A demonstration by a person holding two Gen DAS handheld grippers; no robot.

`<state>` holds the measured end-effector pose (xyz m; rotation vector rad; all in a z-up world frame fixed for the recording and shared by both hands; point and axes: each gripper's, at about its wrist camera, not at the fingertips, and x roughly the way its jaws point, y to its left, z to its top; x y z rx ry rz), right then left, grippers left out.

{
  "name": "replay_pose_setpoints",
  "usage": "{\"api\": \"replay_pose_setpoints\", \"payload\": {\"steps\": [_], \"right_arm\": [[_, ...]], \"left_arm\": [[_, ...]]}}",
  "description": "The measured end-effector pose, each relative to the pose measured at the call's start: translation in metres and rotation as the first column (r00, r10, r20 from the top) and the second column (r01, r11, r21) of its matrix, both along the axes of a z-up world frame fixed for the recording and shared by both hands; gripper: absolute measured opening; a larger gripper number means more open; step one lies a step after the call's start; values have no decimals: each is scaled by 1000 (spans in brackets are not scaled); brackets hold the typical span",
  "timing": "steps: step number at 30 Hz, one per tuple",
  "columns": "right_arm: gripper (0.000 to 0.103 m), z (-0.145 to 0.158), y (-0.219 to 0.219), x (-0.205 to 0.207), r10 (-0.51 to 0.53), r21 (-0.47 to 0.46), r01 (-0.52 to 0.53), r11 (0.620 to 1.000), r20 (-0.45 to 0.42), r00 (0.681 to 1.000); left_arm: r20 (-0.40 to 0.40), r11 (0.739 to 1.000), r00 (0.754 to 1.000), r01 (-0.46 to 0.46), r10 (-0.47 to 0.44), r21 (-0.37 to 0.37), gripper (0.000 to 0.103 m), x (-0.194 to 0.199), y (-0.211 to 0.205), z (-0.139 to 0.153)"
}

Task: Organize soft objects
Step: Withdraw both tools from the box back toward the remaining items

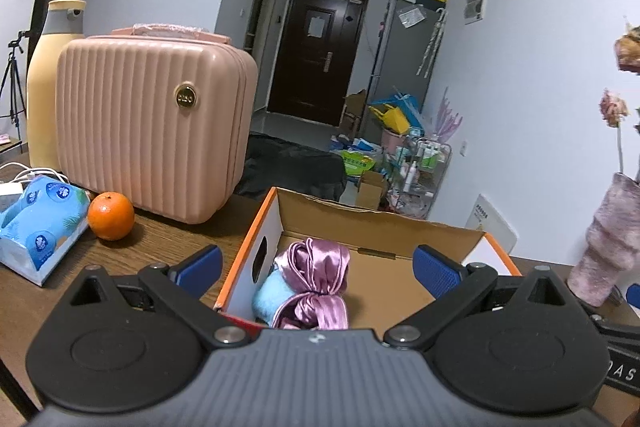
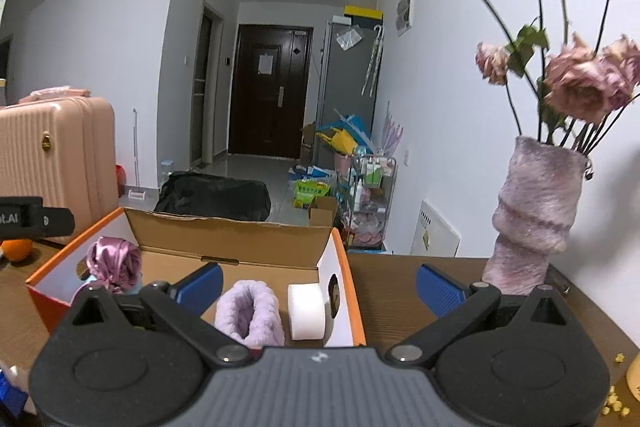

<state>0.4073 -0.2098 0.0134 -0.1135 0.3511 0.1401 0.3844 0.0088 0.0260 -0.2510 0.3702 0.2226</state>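
An open cardboard box [image 1: 380, 231] with orange edges stands on the wooden table. In its left end lie a shiny pink satin cloth [image 1: 318, 281] and a light blue fluffy item [image 1: 272, 297] under it. My left gripper [image 1: 318, 267] hovers open above that end, nothing between its blue pads. In the right wrist view the same box [image 2: 236, 233] holds a lilac fluffy roll [image 2: 250, 313] and a white roll [image 2: 306, 311] at its right end, with the satin cloth [image 2: 114, 263] at the left. My right gripper [image 2: 320, 285] is open and empty above the box's right wall.
A pink ribbed case [image 1: 152, 123] and a yellow bottle [image 1: 50, 83] stand at the back left. An orange [image 1: 111, 210] and a blue tissue pack [image 1: 40, 223] lie in front of them. A fuzzy vase [image 2: 534, 215] with dried roses stands right of the box.
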Motion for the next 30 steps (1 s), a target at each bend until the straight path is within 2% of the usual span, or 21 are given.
{"api": "replay_pose_setpoints", "payload": {"steps": [13,19,30], "right_arm": [[103,11,0,-72,43,-21,-42,999,71,997],[103,4,3,-100,54,-32,-52,998,70,996],[103,-13,2,-151,41,2,-41,999,72,997]], "left_arm": [[57,998,997,41,-44,47,103,-59,3,8],[49,996,997,62,-66,71,103,-84,5,4],[21,990,996,88,-91,106,103,-124,8,-5]]}}
